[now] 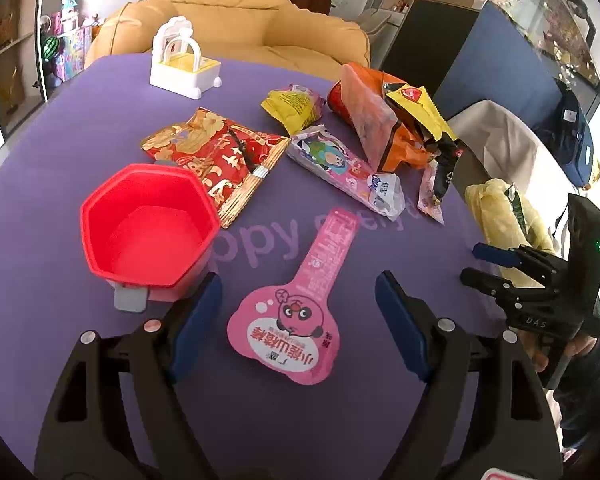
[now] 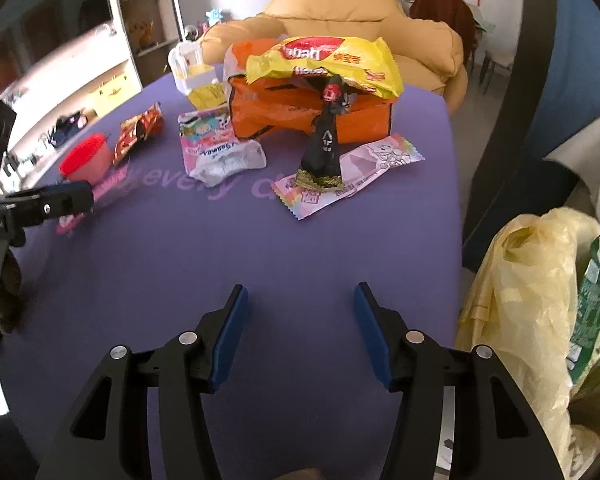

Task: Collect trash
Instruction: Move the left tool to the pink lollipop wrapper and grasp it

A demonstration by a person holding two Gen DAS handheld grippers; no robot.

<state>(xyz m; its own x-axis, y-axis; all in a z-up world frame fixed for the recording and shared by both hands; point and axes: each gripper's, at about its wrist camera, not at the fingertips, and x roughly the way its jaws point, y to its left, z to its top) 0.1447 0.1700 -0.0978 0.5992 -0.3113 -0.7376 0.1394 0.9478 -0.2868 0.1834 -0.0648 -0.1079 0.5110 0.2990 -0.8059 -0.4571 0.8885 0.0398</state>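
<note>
left tool (image 1: 298, 290) gaping over pink wrapper (image 1: 290, 320) — right tool (image 2: 298, 300) gaping.

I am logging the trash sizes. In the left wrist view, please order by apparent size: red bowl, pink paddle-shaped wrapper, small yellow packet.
1. red bowl
2. pink paddle-shaped wrapper, nearly as big; its nearness makes this unsure
3. small yellow packet, farthest away

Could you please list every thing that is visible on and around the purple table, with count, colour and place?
Purple table: one, underneath everything.
Red hexagonal plastic cup: one, left side.
Pink lollipop-shaped wrapper: one, flat between the left gripper's fingers.
Red and gold snack bag: one, behind the cup.
Orange plastic bag: one, far centre.
Yellow snack wrapper: one, on the orange bag.
White toy basket: one, far edge.
Pale yellow trash bag: one, beside the table's right edge.
Left gripper: open.
Right gripper: open.
</note>
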